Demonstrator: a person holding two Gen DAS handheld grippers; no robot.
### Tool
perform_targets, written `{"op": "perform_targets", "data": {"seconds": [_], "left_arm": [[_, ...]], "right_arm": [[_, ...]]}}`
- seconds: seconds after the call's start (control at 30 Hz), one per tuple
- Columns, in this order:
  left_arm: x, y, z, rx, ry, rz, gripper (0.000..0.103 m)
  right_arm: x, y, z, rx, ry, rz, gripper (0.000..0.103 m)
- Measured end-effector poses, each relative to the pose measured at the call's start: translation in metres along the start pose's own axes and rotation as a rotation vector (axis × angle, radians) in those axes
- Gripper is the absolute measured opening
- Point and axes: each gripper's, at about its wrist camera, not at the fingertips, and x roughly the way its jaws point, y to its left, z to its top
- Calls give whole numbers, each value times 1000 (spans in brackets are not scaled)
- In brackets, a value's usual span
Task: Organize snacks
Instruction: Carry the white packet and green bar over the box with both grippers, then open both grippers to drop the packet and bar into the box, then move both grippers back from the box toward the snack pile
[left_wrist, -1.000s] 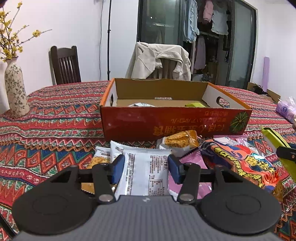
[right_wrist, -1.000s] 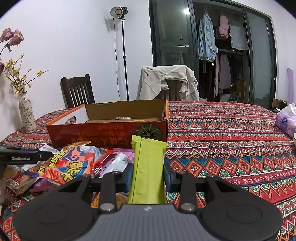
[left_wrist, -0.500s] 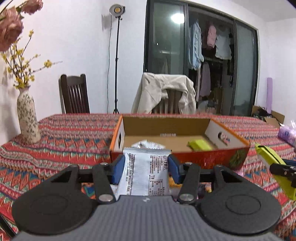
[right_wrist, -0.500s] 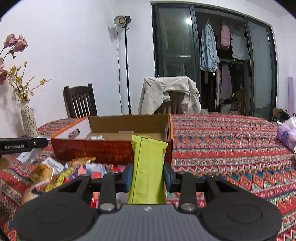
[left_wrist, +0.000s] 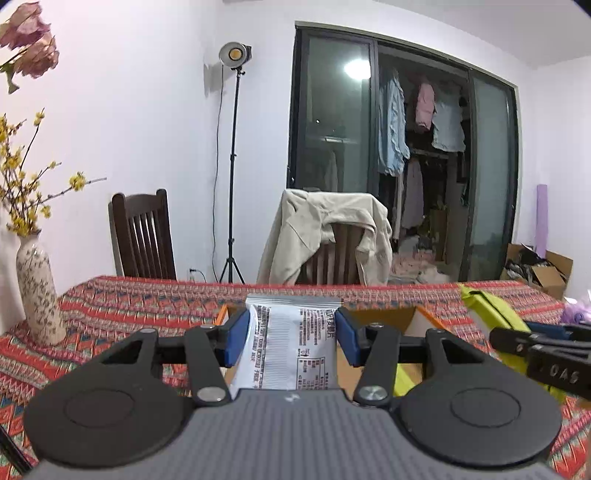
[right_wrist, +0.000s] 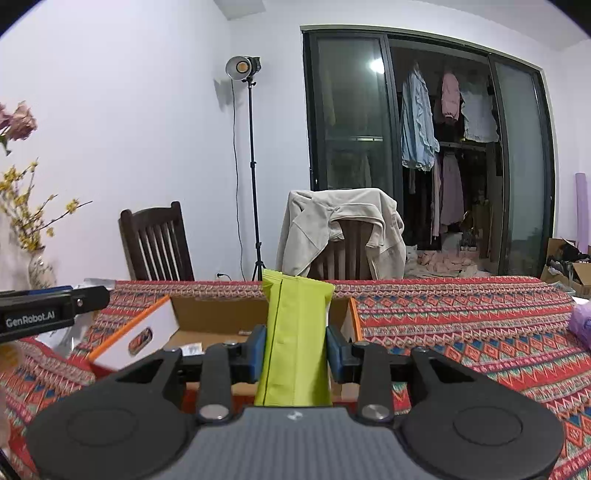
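Both snack packs look light and crinkly, so pinching across the flat middle seems safest. The left tool (left_wrist: 291, 341) clamps a white sachet (left_wrist: 293, 347) above the cardboard box (right_wrist: 221, 317); the right tool (right_wrist: 295, 354) grips a lime-green pouch (right_wrist: 297, 332). Only the right view shows the box's handle-hole end flap and floor.

Your left hand-held gripper (left_wrist: 291, 341) has blue pads and black arms around a silver-white snack packet (left_wrist: 291, 350) with black print. Your right hand-held gripper (right_wrist: 295, 352) pinches a plain lime-green snack packet (right_wrist: 295, 339). The bench (right_wrist: 461, 332) wears a red zigzag-patterned cloth; the cardboard box (right_wrist: 147, 332) is brown inside, orange-edged, white-ended.
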Motion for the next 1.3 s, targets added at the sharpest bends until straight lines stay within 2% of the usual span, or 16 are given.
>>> {"op": "perform_targets", "data": {"seconds": [0.3, 0.5, 0.6, 0.63, 0.7, 0.73, 0.77, 0.8, 0.83, 0.9, 1.3], "left_arm": [[72, 0, 10, -44, 8, 83, 52], [105, 16, -11, -54, 65, 96, 52], [110, 18, -16, -60, 82, 83, 53], [110, 19, -18, -54, 82, 83, 54], [108, 19, -21, -49, 73, 90, 68], [107, 19, -22, -50, 66, 91, 83], [104, 18, -23, -49, 55, 93, 94], [101, 18, -23, -52, 42, 94, 100], [98, 19, -23, -61, 26, 93, 103], [94, 21, -23, -72, 9, 88, 103], [78, 20, -18, -72, -11, 99, 103]], "right_arm": [[71, 3, 21, 31, 26, -11, 33], [114, -8, 5, 74, 66, 15, 33], [120, -10, -2, 69, 87, 27, 34], [121, -10, -3, 67, 94, 31, 34], [125, -9, -6, 59, 114, 35, 35], [126, -10, -8, 59, 127, 38, 35], [126, -10, -10, 63, 132, 38, 38], [126, -12, -11, 68, 137, 42, 54], [124, -14, -13, 76, 141, 44, 77], [122, -18, -14, 93, 131, 48, 103], [112, -20, -14, 101, 106, 37, 103]]}}
